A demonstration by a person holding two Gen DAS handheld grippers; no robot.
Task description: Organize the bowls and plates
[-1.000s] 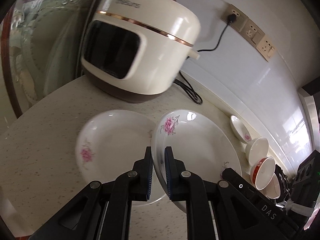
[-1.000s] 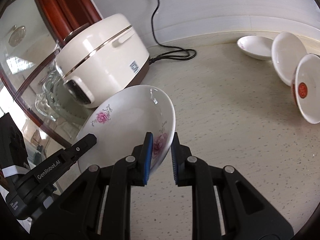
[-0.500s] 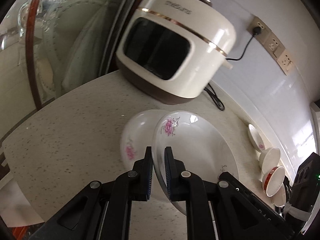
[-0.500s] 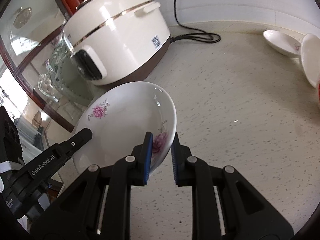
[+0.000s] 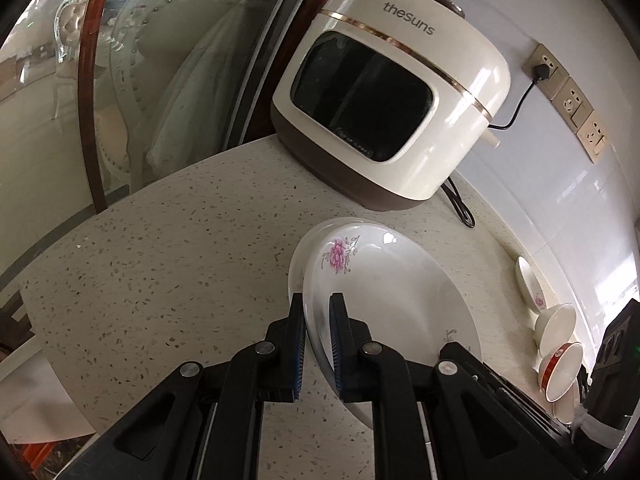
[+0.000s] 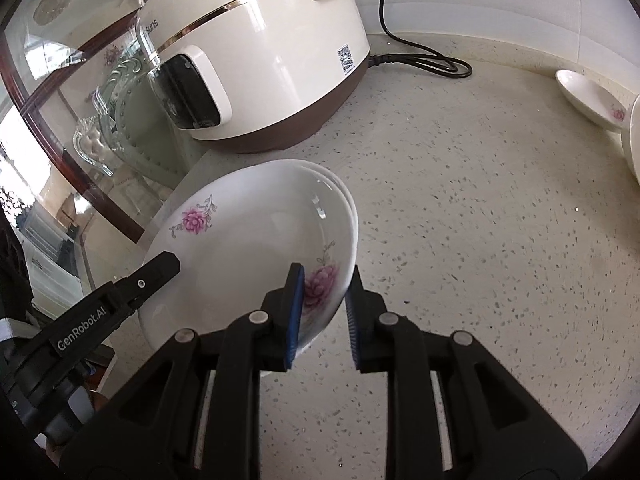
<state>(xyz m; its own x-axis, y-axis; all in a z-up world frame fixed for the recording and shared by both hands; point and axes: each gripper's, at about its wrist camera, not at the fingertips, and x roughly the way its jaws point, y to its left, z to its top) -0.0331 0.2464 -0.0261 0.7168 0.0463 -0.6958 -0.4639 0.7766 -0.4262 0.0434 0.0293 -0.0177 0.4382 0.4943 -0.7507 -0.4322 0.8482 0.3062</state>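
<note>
A white flowered plate (image 5: 384,292) is held between both grippers, directly over a second flowered plate whose rim (image 5: 295,276) peeks out at its left. My left gripper (image 5: 317,332) is shut on the near rim of the held plate. In the right wrist view the same plate (image 6: 256,256) shows with the lower plate's rim (image 6: 347,196) just behind it. My right gripper (image 6: 323,312) straddles the opposite rim, its jaws slightly wider than the rim. The left gripper's finger (image 6: 158,270) shows at the plate's left edge.
A cream rice cooker (image 5: 392,100) stands at the back of the speckled counter (image 5: 160,264), its cord (image 6: 420,60) running to wall sockets (image 5: 568,96). A small flowered dish (image 5: 528,284) and stacked bowls (image 5: 558,344) sit at the right. A glass cabinet door (image 5: 140,80) borders the left.
The held plate has moved left over the lying plate and now covers it almost fully. Both grippers travelled with it. The right jaws have opened a little.
</note>
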